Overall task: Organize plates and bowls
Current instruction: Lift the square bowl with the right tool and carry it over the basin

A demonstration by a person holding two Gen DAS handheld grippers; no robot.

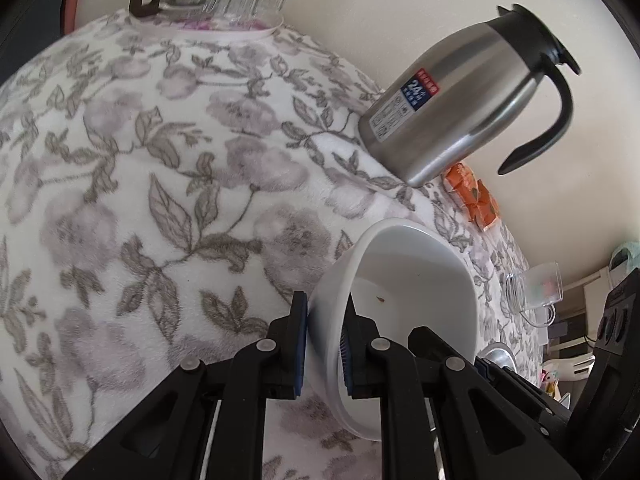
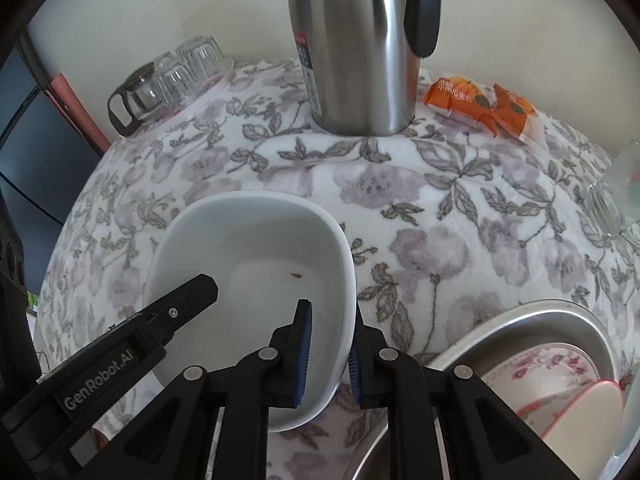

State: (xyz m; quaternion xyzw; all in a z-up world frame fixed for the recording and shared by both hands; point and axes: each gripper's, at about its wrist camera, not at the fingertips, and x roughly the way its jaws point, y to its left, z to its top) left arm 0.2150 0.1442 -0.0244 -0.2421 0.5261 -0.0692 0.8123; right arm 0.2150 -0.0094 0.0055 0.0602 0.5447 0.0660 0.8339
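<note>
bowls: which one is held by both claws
The plain white bowl, its rim pinched by both claws; the flower-patterned bowl sits untouched in the metal basin.

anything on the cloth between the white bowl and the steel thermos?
Nothing: in the right wrist view only bare floral cloth lies between the white bowl and the steel thermos.

Cream wall (image 2: 160, 8), floral tablecloth (image 1: 140, 200), soft daylight

The left gripper (image 1: 325, 340) has its jaws clamped on the rim of a white bowl (image 1: 404, 280), above the flowered table (image 1: 160, 200); a steel jug (image 1: 460, 100) stands behind.
</note>
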